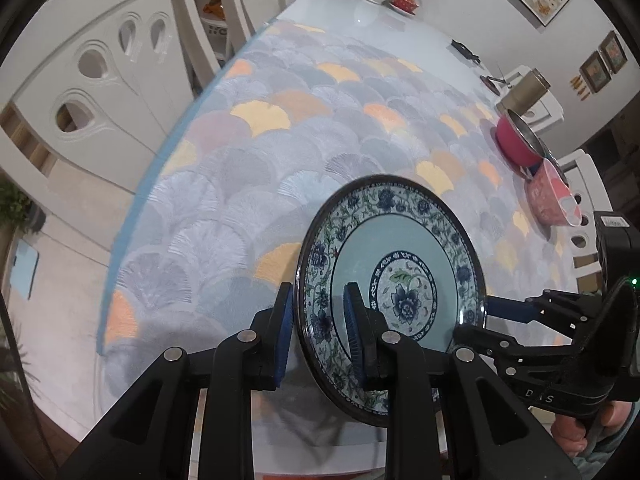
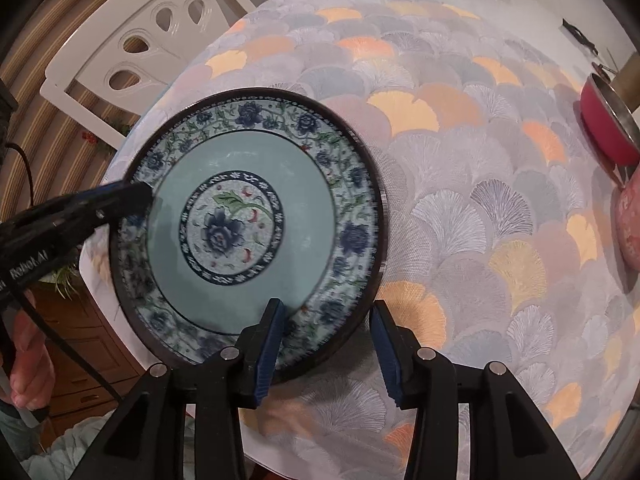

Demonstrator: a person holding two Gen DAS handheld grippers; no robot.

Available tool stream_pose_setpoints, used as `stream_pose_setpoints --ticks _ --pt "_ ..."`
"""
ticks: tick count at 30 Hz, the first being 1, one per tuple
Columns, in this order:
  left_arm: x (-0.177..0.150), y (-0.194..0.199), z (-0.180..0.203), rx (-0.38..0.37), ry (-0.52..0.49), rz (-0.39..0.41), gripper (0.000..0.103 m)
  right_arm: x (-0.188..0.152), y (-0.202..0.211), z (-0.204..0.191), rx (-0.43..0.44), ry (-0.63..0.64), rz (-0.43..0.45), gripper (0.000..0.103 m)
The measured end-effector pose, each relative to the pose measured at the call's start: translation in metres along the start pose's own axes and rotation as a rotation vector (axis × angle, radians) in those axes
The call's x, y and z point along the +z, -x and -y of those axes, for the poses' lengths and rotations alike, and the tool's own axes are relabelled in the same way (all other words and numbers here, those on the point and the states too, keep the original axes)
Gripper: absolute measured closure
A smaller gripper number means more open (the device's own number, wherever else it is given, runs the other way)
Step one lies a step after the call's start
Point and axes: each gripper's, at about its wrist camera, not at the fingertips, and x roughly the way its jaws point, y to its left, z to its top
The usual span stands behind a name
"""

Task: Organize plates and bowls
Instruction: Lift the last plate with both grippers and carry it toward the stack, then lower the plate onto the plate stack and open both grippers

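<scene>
Plate is the landmark: round, glossy, dark rim, blue floral band, pale teal ring, blue flower medallion at centre. It is tilted, held over the near edge of the surface; whether its low rim touches the cloth I cannot tell.

Hidden/unclear:
- Plate's underside is out of view in both cameras.
- In the left wrist view the plate's lower rim is cut off behind the black finger frames.
- In the right wrist view the plate rim is motion-smeared, and the left tool's tip over it is blurred.
- Two bowls sit well off beyond the plate at the surface's far side: a red bowl with metal lining, tipped on edge, and a pink patterned bowl just beside it. Both are cropped by the frame edge in the right wrist view.
- Small items at the far end of the surface are too small to identify.

Grippers:
- Left hand-held gripper: blue ribbed pads straddle the plate rim, one on each face, clamped on it.
- Right hand-held gripper: fingers straddle the opposite rim, left pad on the plate's face, right pad standing clear of the outer edge; not closed on it.

Surface covering: woven cloth, fan-scale pattern in grey, blue and orange. White carved chair stands behind the plate.
</scene>
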Motion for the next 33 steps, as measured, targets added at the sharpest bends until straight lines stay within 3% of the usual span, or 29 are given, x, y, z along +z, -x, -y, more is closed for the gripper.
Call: stream_pose_setpoints --ticks 2,10,21,27,33 --pt "0.001 0.003 -0.005 -0.003 0.008 0.008 0.081 0.0 -0.002 0.001 0.001 0.001 -0.003 0.053" --pt "0.003 0.002 -0.013 -0.018 0.028 0.005 0.081 0.005 0.011 0.02 -0.012 -0.049 0.033 0.052" --pt "0.003 0.002 -0.005 -0.027 -0.007 0.007 0.081 -0.004 0.01 0.027 0.022 -0.098 0.011 0.052" --pt "0.011 0.016 0.001 0.08 -0.086 0.066 0.081 -0.005 0.012 0.025 0.032 -0.102 0.019 0.052" --pt "0.029 0.036 -0.001 0.099 -0.1 0.131 0.081 -0.004 0.025 0.037 0.01 -0.13 0.065 0.052"
